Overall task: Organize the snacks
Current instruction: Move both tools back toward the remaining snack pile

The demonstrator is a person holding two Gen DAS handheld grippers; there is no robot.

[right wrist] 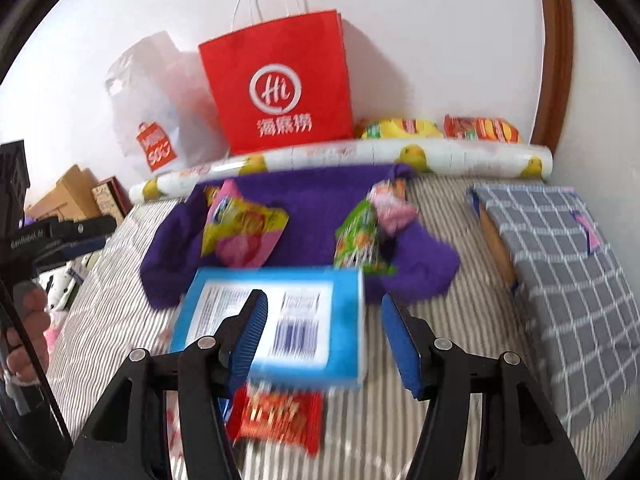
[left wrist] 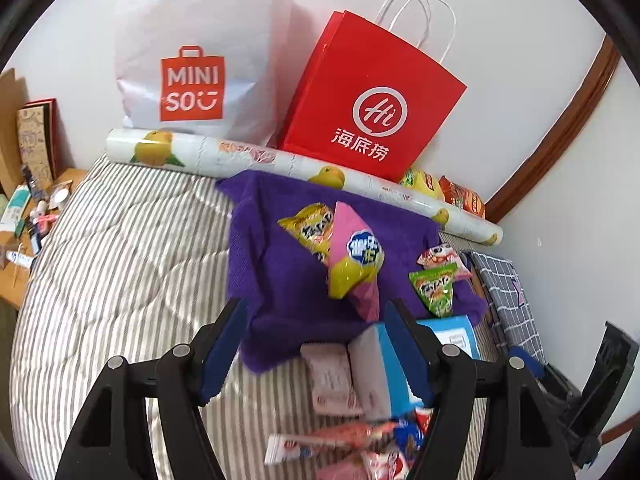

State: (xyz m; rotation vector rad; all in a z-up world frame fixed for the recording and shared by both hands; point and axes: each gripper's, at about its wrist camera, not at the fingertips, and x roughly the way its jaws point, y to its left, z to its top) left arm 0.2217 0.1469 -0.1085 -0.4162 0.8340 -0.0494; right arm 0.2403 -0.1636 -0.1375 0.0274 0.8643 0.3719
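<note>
Snacks are scattered on the purple cloth [left wrist: 280, 280] toward the bed's far edge; nothing is held by the half-open left gripper [left wrist: 316, 344]. The blue box [right wrist: 276, 320] under the part-open, empty right gripper [right wrist: 320, 340] could be knocked aside.

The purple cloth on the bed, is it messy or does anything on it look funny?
Yes. The purple cloth lies rumpled and crooked on the striped bedding, and the snack packets on it are scattered at all angles. A blue box sits tilted at its near edge.
</note>
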